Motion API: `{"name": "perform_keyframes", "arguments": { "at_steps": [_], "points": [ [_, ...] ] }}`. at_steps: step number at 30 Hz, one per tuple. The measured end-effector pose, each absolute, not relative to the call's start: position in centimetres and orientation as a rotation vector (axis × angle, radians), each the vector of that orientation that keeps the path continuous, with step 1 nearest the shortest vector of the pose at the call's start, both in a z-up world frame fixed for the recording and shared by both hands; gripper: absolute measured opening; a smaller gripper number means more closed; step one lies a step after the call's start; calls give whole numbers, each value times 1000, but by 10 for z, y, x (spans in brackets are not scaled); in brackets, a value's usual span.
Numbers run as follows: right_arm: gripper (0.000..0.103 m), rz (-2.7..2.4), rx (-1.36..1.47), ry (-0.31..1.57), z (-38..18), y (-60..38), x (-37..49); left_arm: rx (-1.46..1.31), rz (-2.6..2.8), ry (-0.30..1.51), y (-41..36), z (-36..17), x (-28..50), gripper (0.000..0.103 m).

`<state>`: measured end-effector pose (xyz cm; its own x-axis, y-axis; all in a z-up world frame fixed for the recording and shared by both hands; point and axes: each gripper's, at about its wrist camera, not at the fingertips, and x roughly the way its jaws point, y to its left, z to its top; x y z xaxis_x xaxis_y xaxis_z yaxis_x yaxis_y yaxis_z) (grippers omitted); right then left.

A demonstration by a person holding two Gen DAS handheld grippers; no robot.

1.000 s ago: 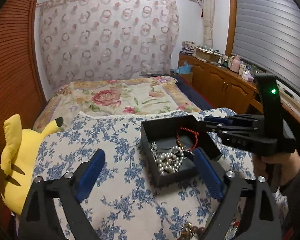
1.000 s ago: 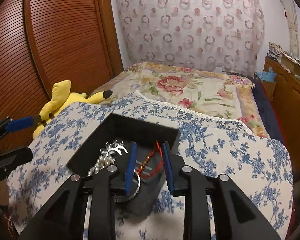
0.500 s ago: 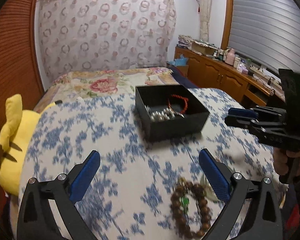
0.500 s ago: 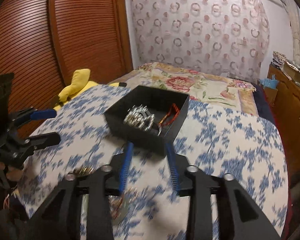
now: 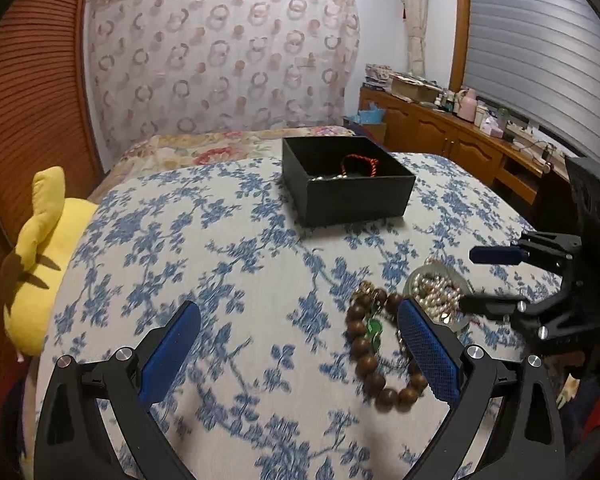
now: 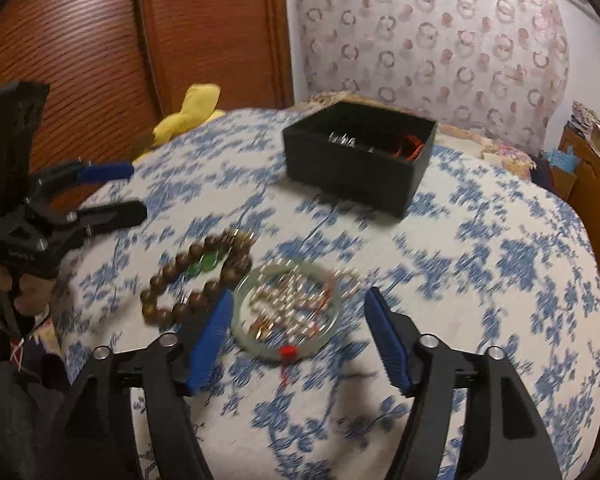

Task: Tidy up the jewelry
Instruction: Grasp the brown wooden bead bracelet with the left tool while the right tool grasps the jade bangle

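A black jewelry box (image 5: 346, 178) stands on the blue-flowered cloth; it holds a red cord bracelet (image 5: 360, 164) and silvery pieces. It also shows in the right wrist view (image 6: 360, 160). A brown wooden bead bracelet (image 5: 376, 350) with a green bead lies near my left gripper's right finger; the right wrist view shows it too (image 6: 196, 276). A pale jade bangle (image 6: 288, 308) lies around a heap of pearls (image 5: 436, 292). My left gripper (image 5: 300, 354) is open and empty. My right gripper (image 6: 300, 340) is open, just short of the bangle.
A yellow plush toy (image 5: 40, 252) lies at the cloth's left edge. A wooden sliding door (image 6: 100, 40) is on the left, and a wooden cabinet (image 5: 440, 136) with clutter on the right. A flowered bedspread (image 5: 204, 152) lies behind the box.
Both grippers have drawn back from the black box toward the near edge. The right gripper's jaws have opened wide. The bead bracelet, bangle and pearls have come into view.
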<state>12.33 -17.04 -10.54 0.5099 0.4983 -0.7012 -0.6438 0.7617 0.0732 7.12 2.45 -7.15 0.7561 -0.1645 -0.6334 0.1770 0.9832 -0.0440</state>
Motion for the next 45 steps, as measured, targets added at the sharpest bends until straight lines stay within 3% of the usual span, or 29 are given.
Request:
{"name": "perform_keyframes", "arguments": {
  "at_steps": [2,12,14,16,18,20,23,31,36,38,45],
  "points": [
    [80,689,-227,781,-110,-167,121,10,-185,690,27,-73,66,95],
    [80,667,-302,836,-121,-148,128,34,-216,759,24,-89,60,95],
    [73,659,-316,837,-122,-146,128,41,-228,772,20,-92,61,95],
    [73,657,-324,830,-123,-145,126,37,-243,780,16,-94,62,95],
    [73,657,-323,826,-123,-145,124,36,-263,791,12,-95,63,84],
    [73,656,-320,827,-123,-146,125,35,-275,807,9,-98,66,62],
    [73,652,-314,825,-123,-146,125,24,-288,837,6,-102,72,41],
    [73,643,-302,827,-123,-149,125,51,-289,856,-3,-108,80,39],
    [73,643,-301,827,-123,-148,125,82,-269,857,-8,-110,83,28],
    [73,643,-301,828,-123,-148,126,85,-265,856,-7,-110,84,19],
    [73,647,-294,835,-124,-150,127,78,-260,854,-3,-110,85,12]
  ]
}}
